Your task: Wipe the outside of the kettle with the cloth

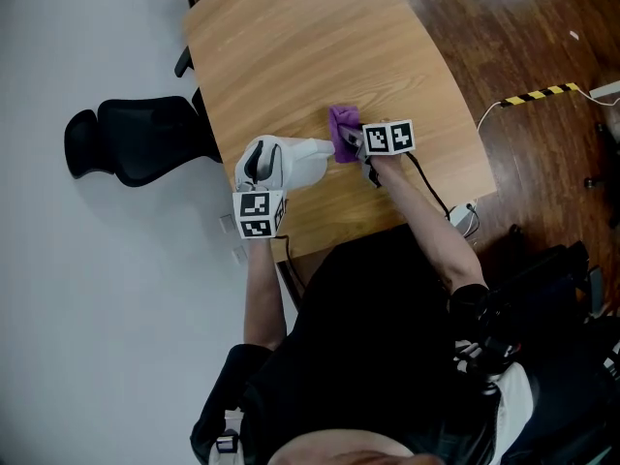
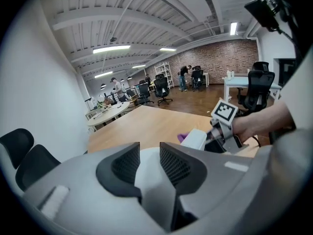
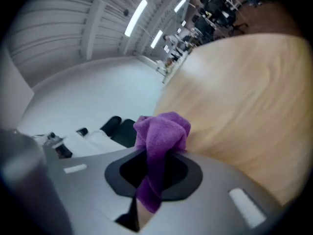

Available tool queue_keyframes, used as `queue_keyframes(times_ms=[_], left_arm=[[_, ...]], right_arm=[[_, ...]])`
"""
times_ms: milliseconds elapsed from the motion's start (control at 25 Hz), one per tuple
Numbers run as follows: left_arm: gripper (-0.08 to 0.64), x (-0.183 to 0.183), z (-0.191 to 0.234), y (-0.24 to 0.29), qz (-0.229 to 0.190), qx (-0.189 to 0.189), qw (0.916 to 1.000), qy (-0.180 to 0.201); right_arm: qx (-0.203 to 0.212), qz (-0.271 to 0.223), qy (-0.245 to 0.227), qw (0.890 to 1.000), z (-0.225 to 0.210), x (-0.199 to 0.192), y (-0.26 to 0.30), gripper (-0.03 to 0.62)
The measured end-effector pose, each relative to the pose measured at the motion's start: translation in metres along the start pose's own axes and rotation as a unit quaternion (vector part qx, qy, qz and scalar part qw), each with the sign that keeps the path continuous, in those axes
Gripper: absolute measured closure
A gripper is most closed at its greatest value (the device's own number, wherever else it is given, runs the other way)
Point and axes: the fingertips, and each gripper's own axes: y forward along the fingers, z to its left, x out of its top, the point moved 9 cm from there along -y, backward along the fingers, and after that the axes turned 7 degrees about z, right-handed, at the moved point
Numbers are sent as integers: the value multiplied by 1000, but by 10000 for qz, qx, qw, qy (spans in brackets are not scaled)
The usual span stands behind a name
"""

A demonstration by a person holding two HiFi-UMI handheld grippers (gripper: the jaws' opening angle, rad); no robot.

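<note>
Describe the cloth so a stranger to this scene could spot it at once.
Start at the wooden table, then find the white kettle near the edge closest to the person. At the kettle's narrow end is the purple cloth, bunched up and clamped in the right gripper. It is the only purple, soft thing there; its neighbours are white, grey or black.

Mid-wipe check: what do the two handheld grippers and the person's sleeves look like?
Both the left gripper and right gripper have grey bodies with black jaw pads, the left's gridded. Each carries a white cube with black square markers. A black cable trails from the right one. Black sleeves end near the elbows.
</note>
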Motion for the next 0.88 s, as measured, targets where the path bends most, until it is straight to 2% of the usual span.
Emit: queue_keyframes(times_ms=[80,120,160,200,280,320,360,400,520,600,680,720,760,840,880], left_arm=[[505,3,5,-4,-170,-215,9995,-142],[499,4,8,-7,-220,-309,9987,-348],[498,3,8,-12,-170,-338,9976,-574],[492,0,5,-17,-14,-274,9969,-744],[492,-11,-5,-24,305,-65,9957,-874],[497,-15,-9,-26,328,-83,9953,-909],[548,-18,-11,-26,277,-176,9952,-919],[549,-20,-11,-25,195,-279,9954,-892],[552,-19,2,-14,-190,-568,9969,-513],[553,-15,11,-5,-432,-875,9952,-115],[555,-5,14,-2,-434,-1146,9925,45],[556,2,13,-2,-406,-1153,9925,55],[557,7,11,-3,-403,-1105,9930,45],[559,8,5,2,-407,-1068,9935,3],[560,5,3,4,-397,-1054,9936,11]], right_arm=[[867,-500,-497,9937,38,34,-9,548],[1347,-523,-648,9874,55,43,-7,548],[1715,-367,-722,9819,67,46,-3,548],[1901,-101,-763,9788,73,44,3,548],[1896,407,-784,9779,70,30,11,548],[1901,551,-702,9777,65,20,14,548],[1964,585,-556,9772,61,11,15,548],[2051,522,-378,9766,58,3,15,548],[2253,312,0,9738,59,-21,9,549],[2290,458,105,9723,62,-42,10,549],[2147,463,195,9754,59,-55,8,548],[2157,282,289,9756,59,-55,2,548],[2329,-3,382,9717,63,-49,-7,548],[3020,-487,341,9515,89,-30,-25,548],[3327,-519,176,9414,107,-25,-30,548]])
